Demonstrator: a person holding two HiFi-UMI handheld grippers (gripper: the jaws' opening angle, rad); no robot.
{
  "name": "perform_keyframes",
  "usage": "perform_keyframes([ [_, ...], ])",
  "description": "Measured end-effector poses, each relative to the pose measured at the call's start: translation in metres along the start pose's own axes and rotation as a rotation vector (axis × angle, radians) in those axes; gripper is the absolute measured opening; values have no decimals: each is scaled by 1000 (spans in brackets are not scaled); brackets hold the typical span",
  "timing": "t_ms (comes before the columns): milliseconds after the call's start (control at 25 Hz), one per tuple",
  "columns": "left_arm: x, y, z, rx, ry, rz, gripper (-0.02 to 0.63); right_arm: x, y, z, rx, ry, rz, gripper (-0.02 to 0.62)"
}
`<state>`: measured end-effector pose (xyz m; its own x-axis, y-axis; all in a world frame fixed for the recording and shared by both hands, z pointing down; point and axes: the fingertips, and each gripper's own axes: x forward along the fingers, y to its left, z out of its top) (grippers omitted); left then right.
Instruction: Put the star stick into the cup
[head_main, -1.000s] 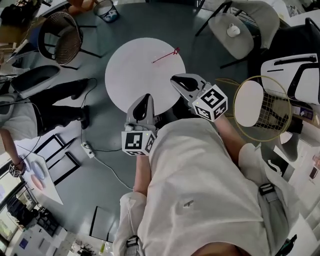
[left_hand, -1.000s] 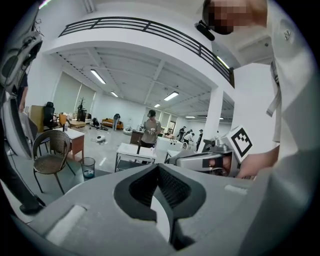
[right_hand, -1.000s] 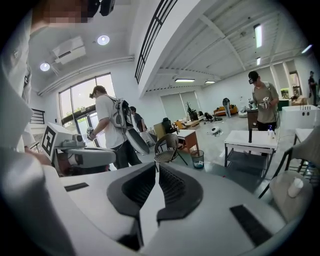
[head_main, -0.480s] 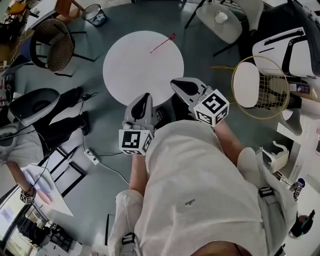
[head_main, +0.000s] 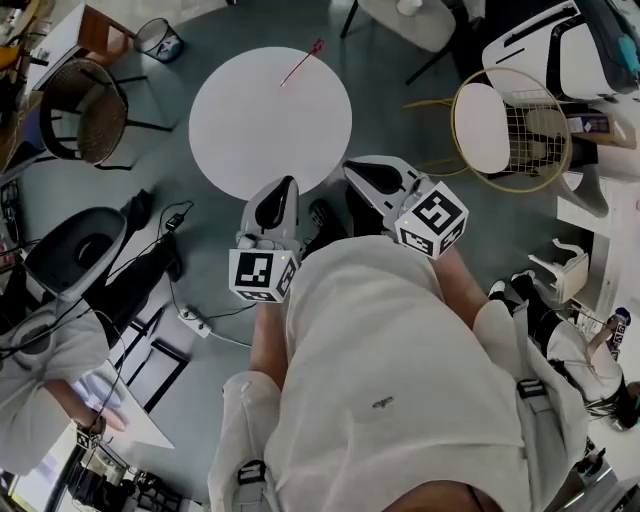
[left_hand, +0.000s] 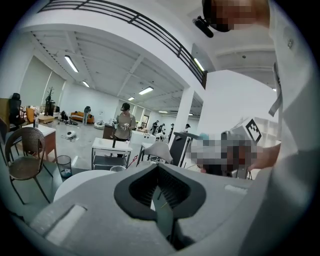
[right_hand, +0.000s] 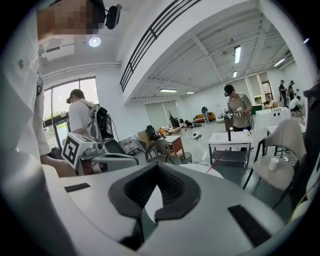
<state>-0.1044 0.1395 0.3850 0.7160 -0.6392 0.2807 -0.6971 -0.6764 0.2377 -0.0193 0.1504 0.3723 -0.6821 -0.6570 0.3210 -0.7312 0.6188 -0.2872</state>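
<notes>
While both grippers hang over the grey floor just off the near edge of the round white table (head_main: 270, 120), the thin red stick with a star-shaped tip (head_main: 302, 62) lies flat at the far edge, its star end poking past the rim. It is well apart from both tools, touched by neither. The left gripper (head_main: 285, 185) has its jaws pressed together on nothing, and the right gripper (head_main: 355, 165) is likewise closed and empty. Against the earlier head views, the table and stick now sit higher and further left in the frame. The stick keeps its place on the table, while the left gripper's tip, which earlier overlapped the near edge, is now clear of it. Only bare tabletop lies between the grippers and the stick. A small white cup (right_hand: 273, 163) stands on a grey chair seat beyond the table. A gold wire chair with a white seat (head_main: 510, 125) stands to the right, a brown woven chair (head_main: 85, 100) to the left.
</notes>
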Motion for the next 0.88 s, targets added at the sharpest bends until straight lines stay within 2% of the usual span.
perform_keyframes([
  [360,-1,-20,9,6,-26,1,11,-18,-3,5,11,-35,-15,8],
  [880,8,-38,0,-1,2,-19,10,-34,-10,-6,29,-20,-31,6],
])
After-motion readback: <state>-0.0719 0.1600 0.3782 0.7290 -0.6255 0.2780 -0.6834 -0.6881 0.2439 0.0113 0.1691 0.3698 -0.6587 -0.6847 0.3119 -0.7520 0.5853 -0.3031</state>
